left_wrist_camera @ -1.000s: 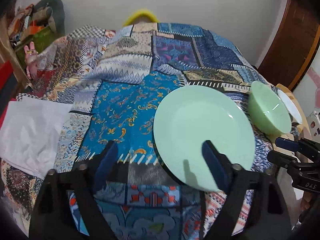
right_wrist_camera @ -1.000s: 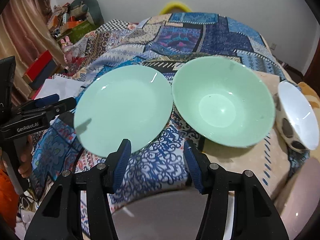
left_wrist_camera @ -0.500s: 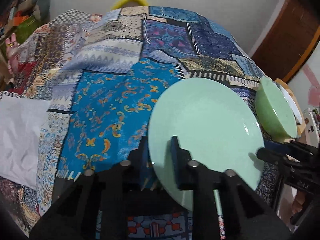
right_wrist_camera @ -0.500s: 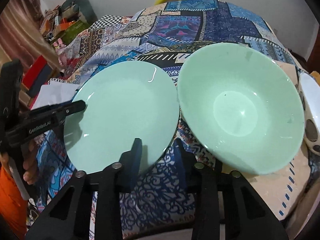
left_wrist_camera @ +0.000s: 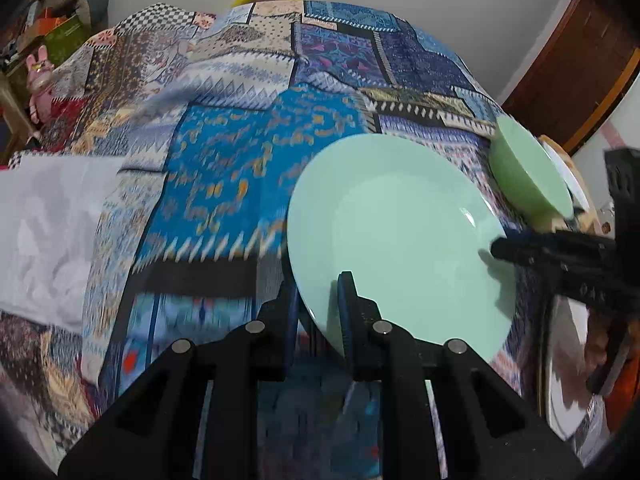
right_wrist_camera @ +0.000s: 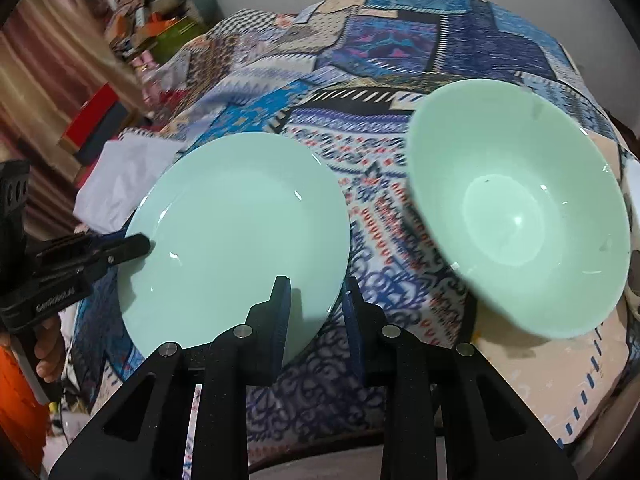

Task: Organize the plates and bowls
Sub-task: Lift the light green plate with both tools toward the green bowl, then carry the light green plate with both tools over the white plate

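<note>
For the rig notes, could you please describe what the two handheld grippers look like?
Both are matte black plastic with angular cut-out frames, silver pivot pins and dark blue finger pads: left gripper, right gripper. The left gripper's side carries white lettering, too blurred to read. An orange sleeve shows beside it.

Plate (right_wrist_camera: 240, 232) on quilt (right_wrist_camera: 380, 208), bowl (right_wrist_camera: 520, 216) to its right, paper (left_wrist_camera: 44, 220) far left.

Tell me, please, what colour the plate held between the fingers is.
Pale mint green, plain with no pattern. The plate shows best in the right wrist view.

Both wrist views—close, angled down (fisheye)—share the plate (left_wrist_camera: 396, 236).
</note>
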A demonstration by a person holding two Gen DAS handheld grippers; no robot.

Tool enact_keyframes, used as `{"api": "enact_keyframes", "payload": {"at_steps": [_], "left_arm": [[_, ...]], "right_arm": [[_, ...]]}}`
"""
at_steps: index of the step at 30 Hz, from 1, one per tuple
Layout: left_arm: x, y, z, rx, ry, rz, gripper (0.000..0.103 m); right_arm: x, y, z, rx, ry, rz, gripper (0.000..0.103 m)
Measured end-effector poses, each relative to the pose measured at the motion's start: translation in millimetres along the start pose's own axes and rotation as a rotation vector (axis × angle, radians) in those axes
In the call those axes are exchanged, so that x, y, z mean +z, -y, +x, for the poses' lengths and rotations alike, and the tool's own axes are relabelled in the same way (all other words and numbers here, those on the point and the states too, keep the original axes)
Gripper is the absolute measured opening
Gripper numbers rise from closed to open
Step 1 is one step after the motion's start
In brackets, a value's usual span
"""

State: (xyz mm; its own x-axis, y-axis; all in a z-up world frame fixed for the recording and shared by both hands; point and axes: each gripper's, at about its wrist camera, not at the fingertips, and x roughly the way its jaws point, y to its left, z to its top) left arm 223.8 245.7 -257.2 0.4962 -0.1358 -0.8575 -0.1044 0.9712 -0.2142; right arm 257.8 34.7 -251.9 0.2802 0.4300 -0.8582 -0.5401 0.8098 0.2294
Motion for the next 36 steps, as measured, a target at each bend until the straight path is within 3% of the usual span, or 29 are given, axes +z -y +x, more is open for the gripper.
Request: {"api": "enact_keyframes", "payload": {"at_steps": [9, 12, 20, 36], "left_arm": [[-35.3, -0.9, -20.0, 0.003, -0.018, -0.024, 0.02], [-35.1, -1.5, -17.1, 0.005, -0.023, -0.027, 0.021], [-30.6, -0.9, -8.4, 0.011, -0.012, -0.018, 0.025], [-36.9, 18.0, -32.9, 0.038, 0.04, -0.008, 0.025]], "right_arm": [[-6.0, -9.5, 5.7, 0.046, -0.039, -0.054, 0.022], [-4.1, -7.6, 11.0, 0.042, -0.048, -0.054, 0.019], [-1.6, -14.7, 17.1, 0.023, -0.042, -0.073, 0.021], [-14.6, -16.3, -8.2, 0.016, 0.031, -0.062, 0.021]]}}
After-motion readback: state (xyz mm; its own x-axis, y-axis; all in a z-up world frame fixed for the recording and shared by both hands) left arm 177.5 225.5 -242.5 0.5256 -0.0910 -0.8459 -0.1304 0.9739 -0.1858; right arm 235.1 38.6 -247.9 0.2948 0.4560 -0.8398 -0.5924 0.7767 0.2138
